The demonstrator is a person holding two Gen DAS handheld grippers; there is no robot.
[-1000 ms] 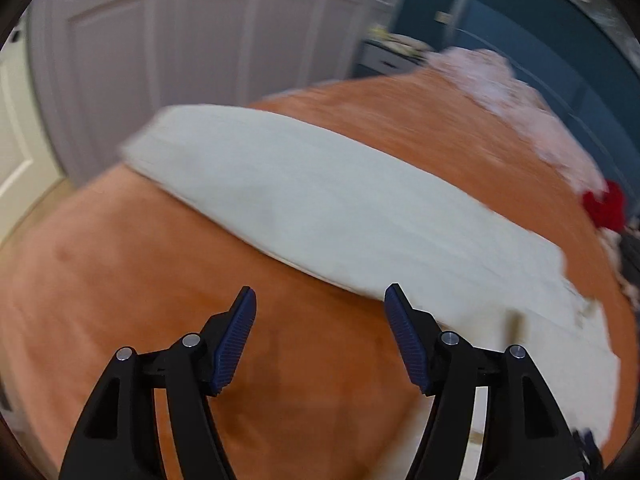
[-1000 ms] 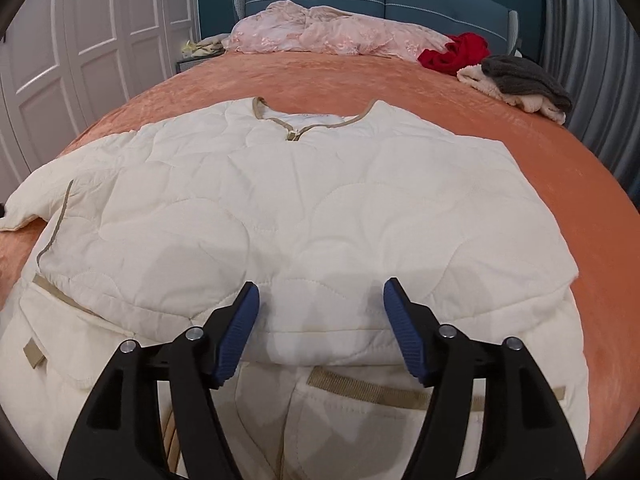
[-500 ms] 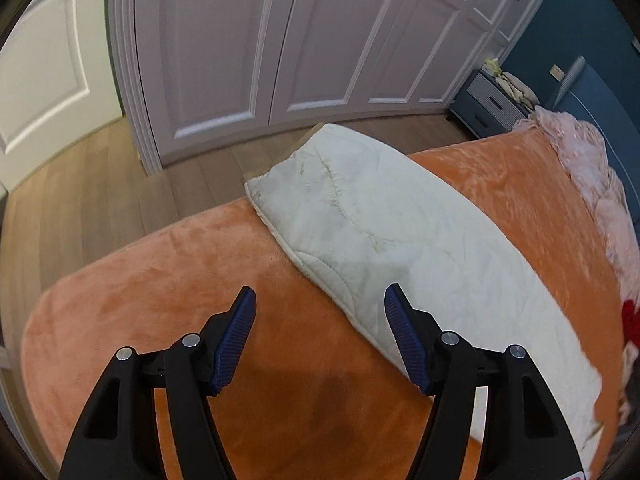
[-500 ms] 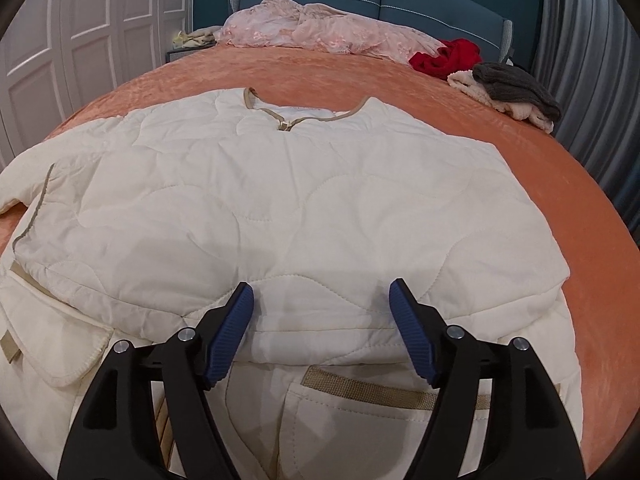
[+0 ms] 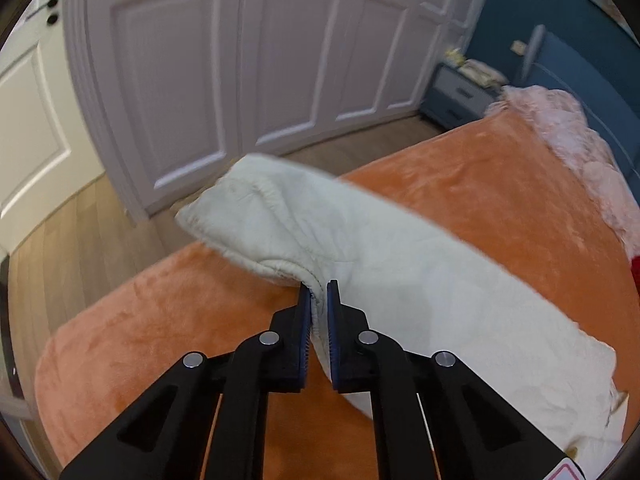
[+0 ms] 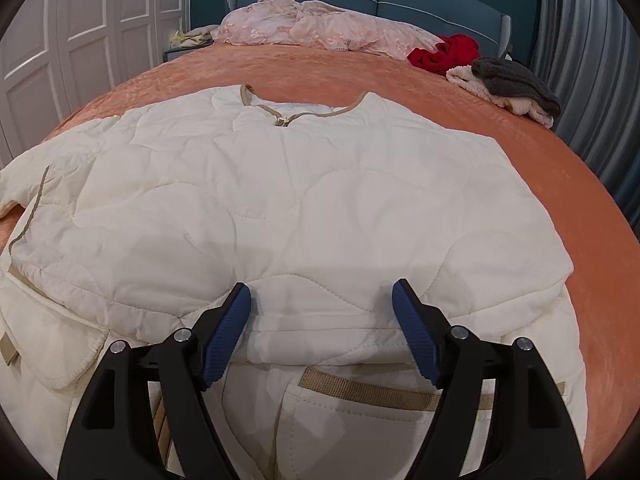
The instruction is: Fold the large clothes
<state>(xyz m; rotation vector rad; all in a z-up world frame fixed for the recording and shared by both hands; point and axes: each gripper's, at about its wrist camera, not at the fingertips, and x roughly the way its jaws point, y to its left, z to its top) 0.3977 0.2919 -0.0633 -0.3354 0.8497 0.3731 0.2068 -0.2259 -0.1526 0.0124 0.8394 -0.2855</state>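
Cream quilted jacket with tan trim (image 6: 304, 208) lies spread flat, front up, on the orange plush bedspread (image 6: 560, 168), collar toward the blue headboard. Its long cream sleeve (image 5: 360, 248) stretches across the bed's corner toward the white panelled wardrobe doors (image 5: 248, 80). Left gripper (image 5: 318, 292) has just clamped down; its blue pads pinch the sleeve's lower edge near the cuff. Right gripper (image 6: 322, 300) hangs over the jacket's lower front, jaws spread wide and just widened a little more, nothing pressed between them. Pink crumpled bedding (image 6: 320, 28), a red garment (image 6: 444, 54) and a grey-and-cream pile (image 6: 508, 84) sit near the headboard.
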